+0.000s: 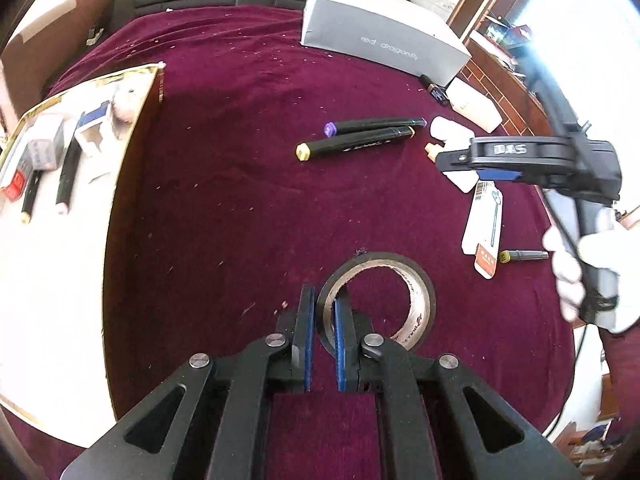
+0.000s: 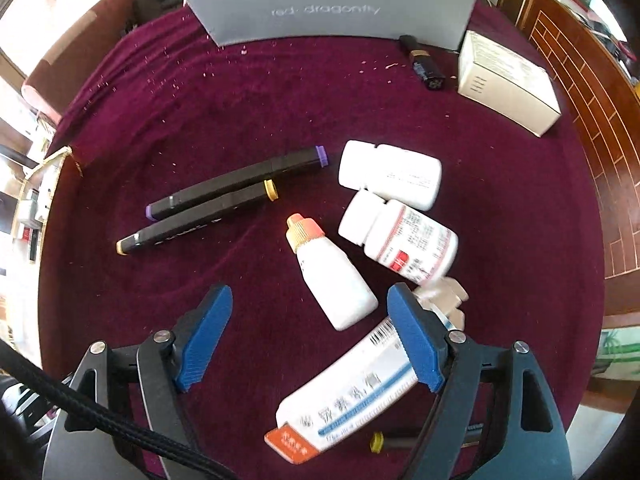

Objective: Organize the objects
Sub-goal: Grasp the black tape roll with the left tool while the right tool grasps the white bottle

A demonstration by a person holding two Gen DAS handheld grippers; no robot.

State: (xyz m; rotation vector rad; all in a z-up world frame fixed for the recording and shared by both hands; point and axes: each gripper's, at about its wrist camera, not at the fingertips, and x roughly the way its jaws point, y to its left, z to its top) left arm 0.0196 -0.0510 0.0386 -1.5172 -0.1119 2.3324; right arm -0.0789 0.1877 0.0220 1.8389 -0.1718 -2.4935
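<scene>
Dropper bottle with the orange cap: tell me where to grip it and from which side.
Grip the dropper bottle across its flat white body, below the orange cap, coming straight down from above. It lies flat on the cloth, clear of the pill bottle and tube, so open fingers fit either side of its width.

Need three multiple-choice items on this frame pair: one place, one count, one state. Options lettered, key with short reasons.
1. Where is the grey box?
A. at the far edge of the cloth
B. between the right gripper's fingers
C. on the tray

2. How many black markers lie side by side mid-cloth?
A. one
B. two
C. four

3. What is the left gripper doing?
A. standing open over nothing
B. gripping a marker
C. pinching the wall of the tape roll

Key: 1 A, it stands behind everything else on the cloth. 2 B, the purple-capped marker and the yellow-capped marker lie together. 3 C, one finger is inside the ring and one outside.
</scene>
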